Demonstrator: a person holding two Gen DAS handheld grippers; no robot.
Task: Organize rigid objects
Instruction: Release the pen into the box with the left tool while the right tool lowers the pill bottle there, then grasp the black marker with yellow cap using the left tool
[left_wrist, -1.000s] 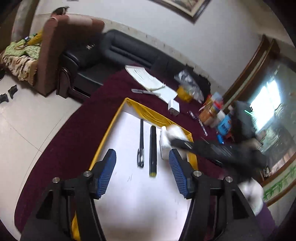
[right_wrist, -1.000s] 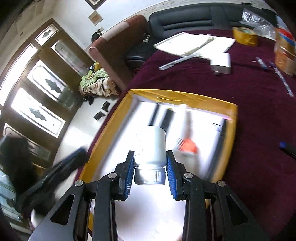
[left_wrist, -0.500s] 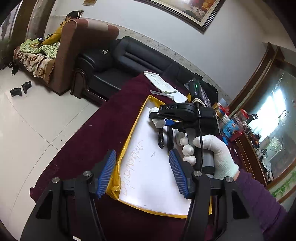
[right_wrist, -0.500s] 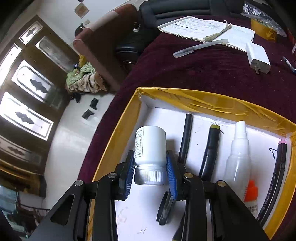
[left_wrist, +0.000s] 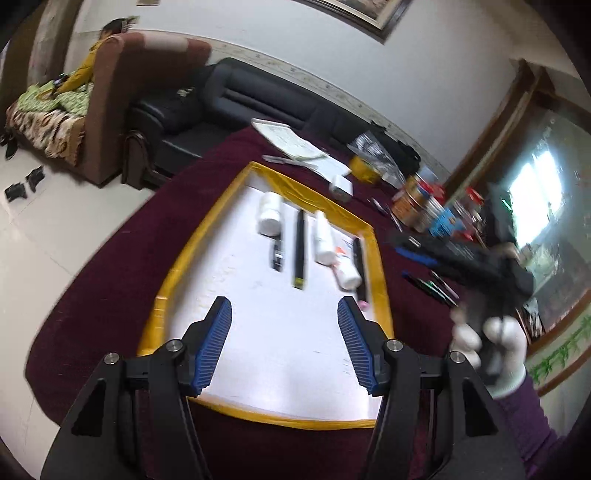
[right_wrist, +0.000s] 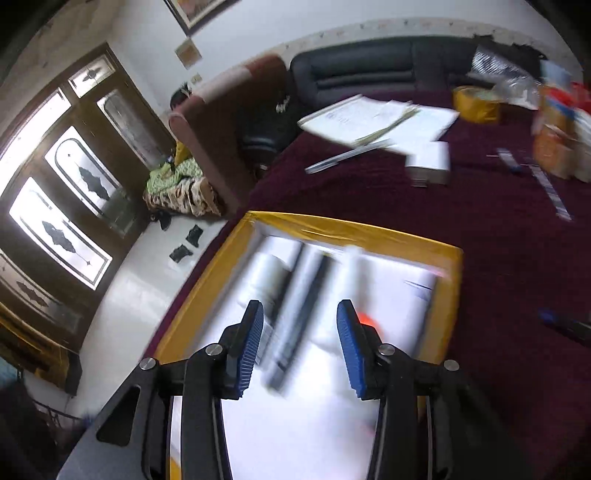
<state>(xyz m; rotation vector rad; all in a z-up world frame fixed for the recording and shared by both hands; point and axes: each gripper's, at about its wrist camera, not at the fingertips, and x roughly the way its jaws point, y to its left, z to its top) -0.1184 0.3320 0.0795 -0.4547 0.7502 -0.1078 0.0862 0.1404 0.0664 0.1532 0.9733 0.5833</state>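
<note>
Black sofa (left_wrist: 258, 107) and brown armchair (left_wrist: 122, 110) behind maroon tablecloth (left_wrist: 110, 266); framed picture (left_wrist: 373, 14) on wall; wooden doors (right_wrist: 66, 206) with glass panes; shoes (left_wrist: 22, 184) on floor.

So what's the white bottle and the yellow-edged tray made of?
The white bottle looks like plastic: smooth, opaque and evenly white, with a ribbed cap. The tray is probably cardboard or foam board: flat matte white floor with pen scribbles, its low rim wrapped in glossy, wrinkled yellow tape. I can't be sure of either from looks alone.
</note>
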